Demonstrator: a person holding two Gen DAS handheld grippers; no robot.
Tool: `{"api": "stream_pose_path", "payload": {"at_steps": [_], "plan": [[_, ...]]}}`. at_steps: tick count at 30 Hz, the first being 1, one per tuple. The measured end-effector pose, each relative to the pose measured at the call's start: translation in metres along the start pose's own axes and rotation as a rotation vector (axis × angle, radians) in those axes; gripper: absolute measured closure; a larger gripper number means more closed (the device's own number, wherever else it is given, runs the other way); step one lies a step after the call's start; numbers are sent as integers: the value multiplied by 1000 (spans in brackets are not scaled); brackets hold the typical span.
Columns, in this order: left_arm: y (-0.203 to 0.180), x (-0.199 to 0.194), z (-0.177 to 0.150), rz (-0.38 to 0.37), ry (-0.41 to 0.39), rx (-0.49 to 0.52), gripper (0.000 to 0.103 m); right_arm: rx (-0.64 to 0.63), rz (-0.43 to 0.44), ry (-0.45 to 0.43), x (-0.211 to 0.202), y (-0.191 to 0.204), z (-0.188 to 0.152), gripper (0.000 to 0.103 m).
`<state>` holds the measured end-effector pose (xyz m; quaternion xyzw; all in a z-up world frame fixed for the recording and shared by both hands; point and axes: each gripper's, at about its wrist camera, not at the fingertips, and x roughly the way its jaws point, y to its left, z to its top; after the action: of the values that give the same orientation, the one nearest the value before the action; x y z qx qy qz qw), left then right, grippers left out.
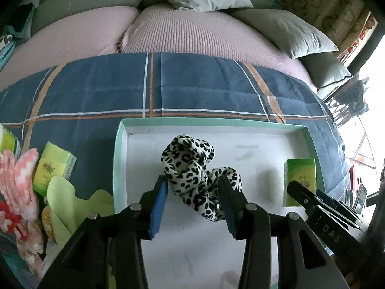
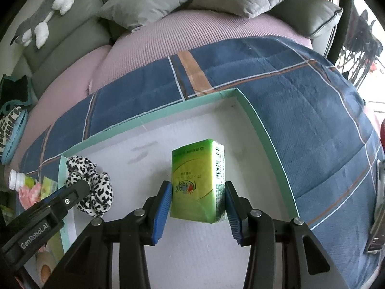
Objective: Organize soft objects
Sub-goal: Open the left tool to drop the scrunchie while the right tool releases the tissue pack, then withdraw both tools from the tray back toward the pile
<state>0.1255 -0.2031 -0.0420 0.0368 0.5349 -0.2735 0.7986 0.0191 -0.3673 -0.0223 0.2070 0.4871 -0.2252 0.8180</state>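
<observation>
A: While the left gripper point(image 1: 195, 192) stood spread around the scrunchie point(image 1: 192, 168) mid-tray point(image 1: 118, 159), what mattered?

B: The right gripper point(image 2: 198, 201) pinched the tissue pack point(image 2: 198, 180) near the tray's right edge; releasing gently seemed best.

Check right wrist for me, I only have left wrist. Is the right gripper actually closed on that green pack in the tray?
Observer: Yes, the right gripper has both blue pads pressed against the sides of the green pack.
Operator: Which way is the pack turned?
Observer: Its barcode edge is on the right pad's side, with the broad printed face toward the camera.
Operator: Anything on the sofa back?
Observer: A grey and white plush toy lies along it.
</observation>
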Motion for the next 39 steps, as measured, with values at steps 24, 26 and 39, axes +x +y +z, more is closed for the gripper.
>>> {"api": "stream_pose_path", "payload": {"at_steps": [24,26,39], "plan": [[7,-26,7,24,-70,-30,15,-9,-28,-51,-15,3,-1,35],[9,-26,7,37,-76,-30,13,-15,-44,-54,-14,4,-1,27],[30,-28,10,73,-93,-115,2,8,-60,-99,-19,-1,1,0]]}}
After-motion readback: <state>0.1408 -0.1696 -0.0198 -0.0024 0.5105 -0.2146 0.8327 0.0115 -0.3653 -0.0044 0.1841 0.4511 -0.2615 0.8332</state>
